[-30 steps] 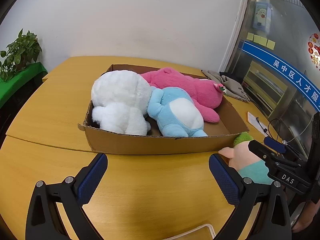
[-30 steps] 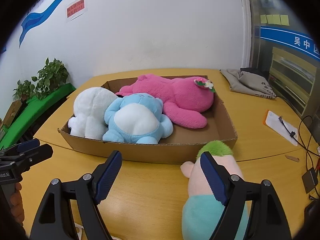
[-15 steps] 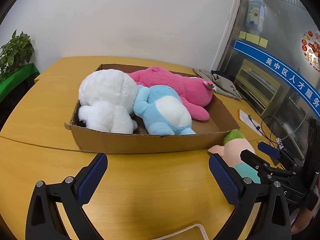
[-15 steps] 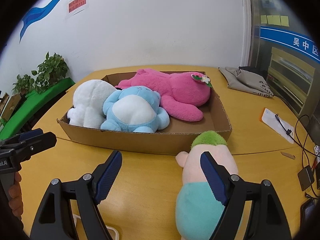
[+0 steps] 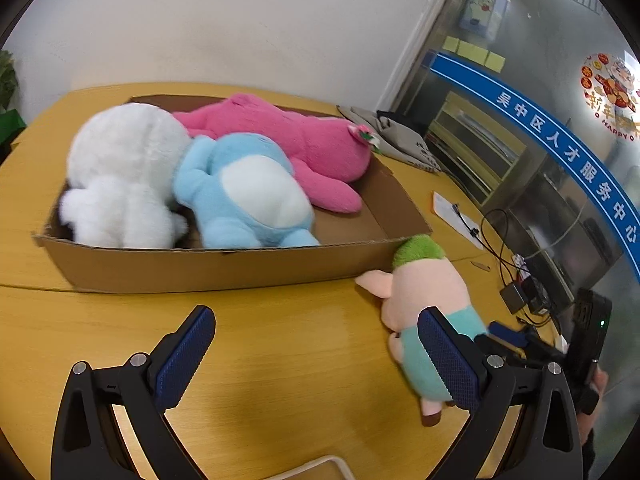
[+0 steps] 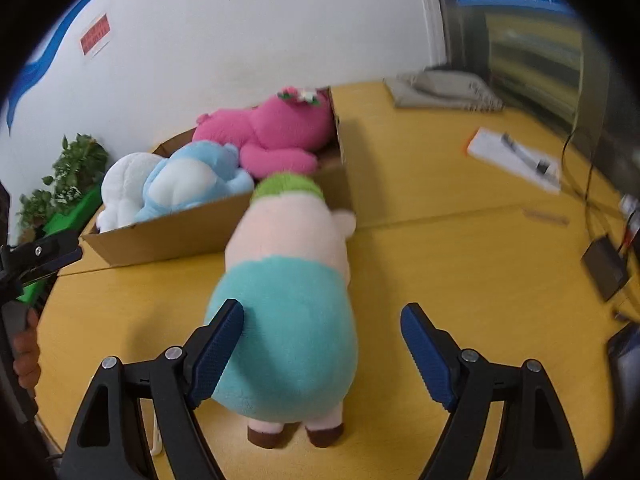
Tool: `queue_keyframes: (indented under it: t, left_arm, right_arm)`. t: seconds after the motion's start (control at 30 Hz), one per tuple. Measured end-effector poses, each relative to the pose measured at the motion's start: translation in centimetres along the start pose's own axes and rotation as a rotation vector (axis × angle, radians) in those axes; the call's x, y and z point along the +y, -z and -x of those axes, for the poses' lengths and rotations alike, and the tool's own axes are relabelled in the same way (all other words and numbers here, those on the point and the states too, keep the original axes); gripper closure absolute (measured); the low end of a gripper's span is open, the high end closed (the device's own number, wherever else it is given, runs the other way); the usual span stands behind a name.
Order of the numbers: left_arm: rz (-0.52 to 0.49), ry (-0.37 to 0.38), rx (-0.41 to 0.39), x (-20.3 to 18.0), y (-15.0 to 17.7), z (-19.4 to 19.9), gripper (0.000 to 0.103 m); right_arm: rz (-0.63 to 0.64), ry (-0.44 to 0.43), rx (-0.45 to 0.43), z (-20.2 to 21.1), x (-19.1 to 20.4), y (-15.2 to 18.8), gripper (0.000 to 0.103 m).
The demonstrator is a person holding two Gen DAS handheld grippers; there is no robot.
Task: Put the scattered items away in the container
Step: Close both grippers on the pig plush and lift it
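A cardboard box (image 5: 208, 268) (image 6: 176, 236) on the yellow table holds a white plush (image 5: 124, 172) (image 6: 118, 184), a blue plush (image 5: 244, 196) (image 6: 188, 184) and a pink plush (image 5: 288, 148) (image 6: 272, 132). A pink pig plush with a green cap and teal shirt (image 5: 424, 304) (image 6: 288, 296) lies on the table by the box's near right corner. My right gripper (image 6: 322, 344) is open, its fingers astride the pig's teal body. My left gripper (image 5: 316, 356) is open and empty over bare table in front of the box.
A grey cloth (image 5: 400, 140) (image 6: 444, 88) lies behind the box. A white paper with a cable (image 5: 456, 216) (image 6: 516, 160) and a black adapter (image 5: 520, 296) (image 6: 604, 268) sit to the right. A potted plant (image 6: 68, 176) stands at the left.
My right gripper has swung right and closed in on the pig plush, which now sits between its fingers. The left view has turned right, bringing the pig more into view.
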State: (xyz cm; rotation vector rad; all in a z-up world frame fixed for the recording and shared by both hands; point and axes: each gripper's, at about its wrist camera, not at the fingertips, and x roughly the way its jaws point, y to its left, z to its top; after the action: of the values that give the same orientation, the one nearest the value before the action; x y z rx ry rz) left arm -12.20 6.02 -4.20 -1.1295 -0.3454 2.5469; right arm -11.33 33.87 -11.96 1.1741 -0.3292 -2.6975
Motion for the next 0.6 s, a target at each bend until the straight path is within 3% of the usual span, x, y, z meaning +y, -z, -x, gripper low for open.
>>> queue_keyframes:
  t: [0.07,0.17,0.37,0.43,0.5,0.6]
  left_arm:
    - [-0.016,0.024,0.021,-1.1,-0.3,-1.1,0.000]
    - [-0.043,0.061,0.036,-2.6,-0.9,-2.4,0.000]
    - [-0.129,0.111,0.119,-5.7,-2.2,-7.5,0.002]
    - [-0.131,0.143,0.175,-6.2,-2.2,-9.3,0.023]
    - [-0.096,0.243,0.217,-6.3,-2.3,-10.1,0.041]
    - [-0.133,0.235,0.210,-7.5,-2.4,-9.3,0.046]
  right_arm:
    - [0.002,-0.092,0.037,-0.8,0.1,0.8,0.023]
    - [0.072,-0.141,0.053,-1.4,1.9,2.2,0.023]
    - [0.110,-0.159,0.025,-1.2,2.3,3.5,0.023]
    - [0.118,-0.172,0.026,-1.1,2.1,3.6,0.025]
    - [0.116,-0.173,0.020,-1.0,1.9,3.8,0.029]
    - [0.052,-0.230,0.012,-0.9,0.8,3.6,0.034]
